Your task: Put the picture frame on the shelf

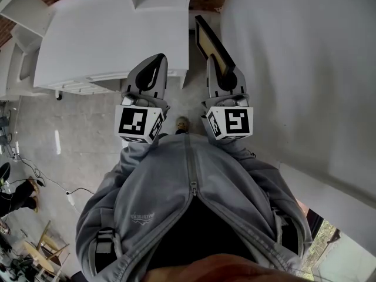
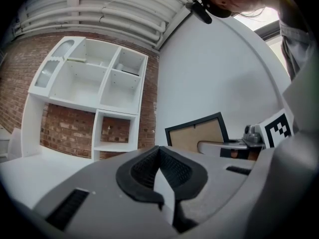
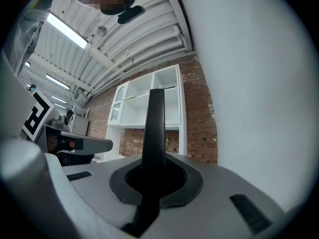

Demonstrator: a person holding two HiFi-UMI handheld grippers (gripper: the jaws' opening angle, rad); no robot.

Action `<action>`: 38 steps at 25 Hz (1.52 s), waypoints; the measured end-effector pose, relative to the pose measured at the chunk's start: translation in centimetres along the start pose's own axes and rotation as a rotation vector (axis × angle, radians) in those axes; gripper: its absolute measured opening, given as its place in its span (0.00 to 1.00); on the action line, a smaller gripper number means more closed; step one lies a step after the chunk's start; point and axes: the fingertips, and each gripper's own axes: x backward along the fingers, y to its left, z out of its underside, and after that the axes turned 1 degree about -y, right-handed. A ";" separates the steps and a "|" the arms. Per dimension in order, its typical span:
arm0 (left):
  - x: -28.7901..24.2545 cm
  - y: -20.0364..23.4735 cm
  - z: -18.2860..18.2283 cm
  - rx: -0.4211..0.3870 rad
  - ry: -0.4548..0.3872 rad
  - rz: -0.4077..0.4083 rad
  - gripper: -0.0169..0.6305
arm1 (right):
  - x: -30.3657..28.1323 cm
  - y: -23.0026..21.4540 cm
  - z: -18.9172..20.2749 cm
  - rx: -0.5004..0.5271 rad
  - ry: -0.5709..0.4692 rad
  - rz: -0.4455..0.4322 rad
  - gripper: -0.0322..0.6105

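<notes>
Transport step: right gripper (image 1: 222,78) clamps picture frame (image 1: 210,43) edge-on, left gripper (image 1: 154,66) closed and empty; shelf (image 2: 107,78) ahead, frame needs carrying to it.

Head camera looks steeply down onto the left gripper (image 1: 157,60) and right gripper (image 1: 218,69); both gripper cameras, tilted upward along their jaws, share the white shelf unit (image 2: 94,83).
</notes>
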 end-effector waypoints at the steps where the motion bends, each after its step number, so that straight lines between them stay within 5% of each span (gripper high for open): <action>1: -0.2 0.0 -0.1 -0.001 0.000 -0.002 0.04 | -0.1 -0.3 0.0 -0.004 0.000 0.001 0.11; 13: -0.6 0.3 0.2 0.005 0.012 -0.010 0.04 | 0.1 -1.0 0.3 0.008 0.025 0.013 0.11; 38: -2.2 -2.3 0.0 -0.040 0.015 0.199 0.04 | 2.6 -2.0 0.8 0.064 0.026 0.193 0.11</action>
